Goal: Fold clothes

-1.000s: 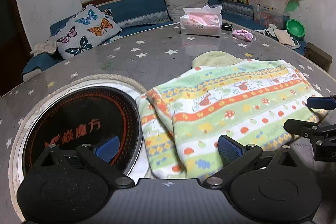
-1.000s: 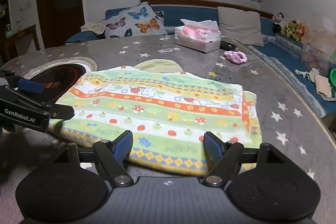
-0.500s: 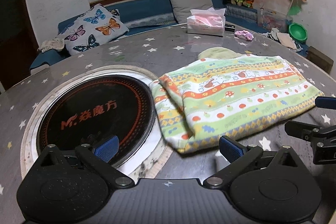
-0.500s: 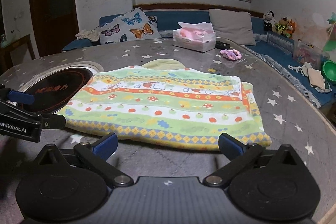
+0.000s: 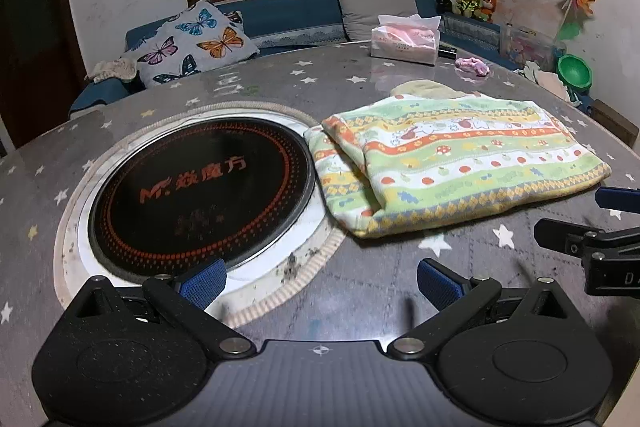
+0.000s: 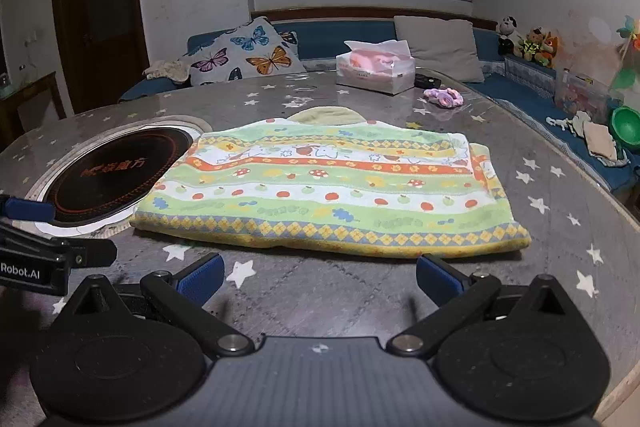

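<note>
Left gripper [image 5: 320, 281]: jaws spread wide, nothing between them, poised over bare table [image 5: 380, 291] at the near edge of the induction cooktop [image 5: 200, 191]. Right gripper [image 6: 318, 277]: jaws likewise spread wide and empty, just short of the cloth's near hem.

Folded garment [image 6: 332, 187], striped green, orange and yellow with mushroom and apple print, lies flat on the star-patterned table beside the cooktop; its left end overlaps the cooktop's pale rim. A yellowish cloth [image 6: 325, 115] pokes out from under its far edge.

Farther back on the table: tissue box [image 6: 374, 71], a small dark object beside it, a purple scrunchie [image 6: 444, 97].

Beyond: blue sofa with butterfly cushion [image 6: 244, 53] and grey cushion [image 6: 440, 47]; plush toys [image 6: 528, 41] at right; dark window above.
</note>
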`<state>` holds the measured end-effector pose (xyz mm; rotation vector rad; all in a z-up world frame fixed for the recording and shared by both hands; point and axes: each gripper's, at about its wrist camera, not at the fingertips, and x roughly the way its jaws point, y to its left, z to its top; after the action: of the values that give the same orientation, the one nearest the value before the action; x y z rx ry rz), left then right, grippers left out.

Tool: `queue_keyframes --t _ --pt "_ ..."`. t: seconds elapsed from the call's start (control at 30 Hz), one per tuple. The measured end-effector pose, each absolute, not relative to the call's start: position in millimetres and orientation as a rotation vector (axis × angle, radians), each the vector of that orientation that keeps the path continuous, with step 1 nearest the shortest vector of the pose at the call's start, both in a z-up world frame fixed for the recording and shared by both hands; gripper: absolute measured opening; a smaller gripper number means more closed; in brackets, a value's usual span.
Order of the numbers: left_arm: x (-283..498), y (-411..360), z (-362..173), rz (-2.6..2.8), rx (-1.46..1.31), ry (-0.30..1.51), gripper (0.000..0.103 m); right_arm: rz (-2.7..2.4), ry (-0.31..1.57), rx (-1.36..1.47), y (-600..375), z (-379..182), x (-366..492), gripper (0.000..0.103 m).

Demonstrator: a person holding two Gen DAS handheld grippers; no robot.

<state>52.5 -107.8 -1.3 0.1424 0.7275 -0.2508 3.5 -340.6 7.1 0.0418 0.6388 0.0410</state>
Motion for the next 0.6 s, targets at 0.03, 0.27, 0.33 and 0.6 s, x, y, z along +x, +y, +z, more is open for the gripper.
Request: queue_keyframes --t 0.03,0.27,0.33,0.6 --pt "51 -107 -3 -0.249 0.141 0.728 0.103 0.040 0.640 0.044 -340 7 3 0.103" --pt "42 -104 -6 -0.251 0.131 0.736 0.103 0.024 0.641 0.049 -338 6 -3 0.103" --pt "39 -105 -5 -0.254 0.131 0.732 0.103 0.023 0.640 0.052 -338 6 -4 0.103" --pt "30 -111 -2 -0.268 0.139 0.719 0.103 0.023 0.636 0.060 -335 7 -11 0.103"
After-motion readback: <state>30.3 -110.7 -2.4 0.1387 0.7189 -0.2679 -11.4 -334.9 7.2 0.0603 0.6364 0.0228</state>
